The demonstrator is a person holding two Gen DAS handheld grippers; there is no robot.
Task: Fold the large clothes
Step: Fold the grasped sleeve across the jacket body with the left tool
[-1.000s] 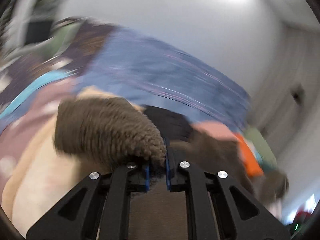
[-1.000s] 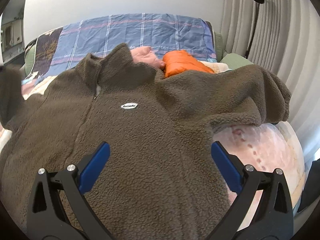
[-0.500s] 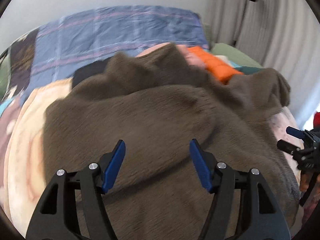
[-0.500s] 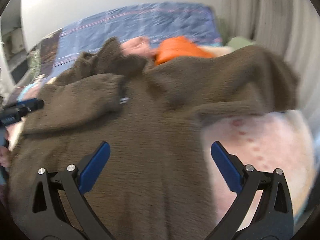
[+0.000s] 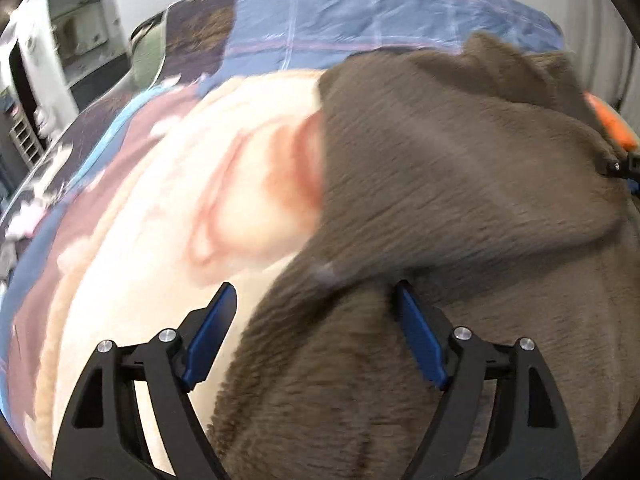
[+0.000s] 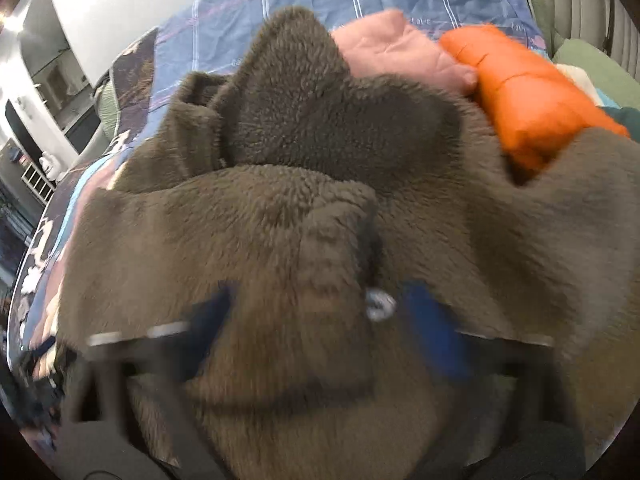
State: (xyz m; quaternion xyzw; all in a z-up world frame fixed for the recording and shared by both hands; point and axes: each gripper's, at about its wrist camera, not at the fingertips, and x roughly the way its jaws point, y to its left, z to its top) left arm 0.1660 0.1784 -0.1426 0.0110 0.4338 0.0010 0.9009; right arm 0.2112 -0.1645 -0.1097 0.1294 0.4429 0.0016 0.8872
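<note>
The brown fleece jacket lies spread on the bed, with one sleeve laid across its chest from about 9 o'clock toward the centre in the right wrist view. The likeliest trouble, as a judgement, is that this thick, springy pile lets the folded sleeve slide or spring back open if either tool brushes it while passing over. A second risk is that the far sleeve at 3 o'clock, which rests against the orange puffer and near the pink garment, drags one of them along when it is picked up. The left gripper hovers low over the jacket's near edge, at about 6 o'clock in its own view, with its jaws apart and nothing between them; one blue finger is over the pale blanket, the other over the fleece. The right gripper is heavily blurred, but its blue pads read as spread wide above the jacket's chest, near a small white logo patch, gripping nothing. Both tools point toward the plaid quilt at 12 o'clock.
</note>
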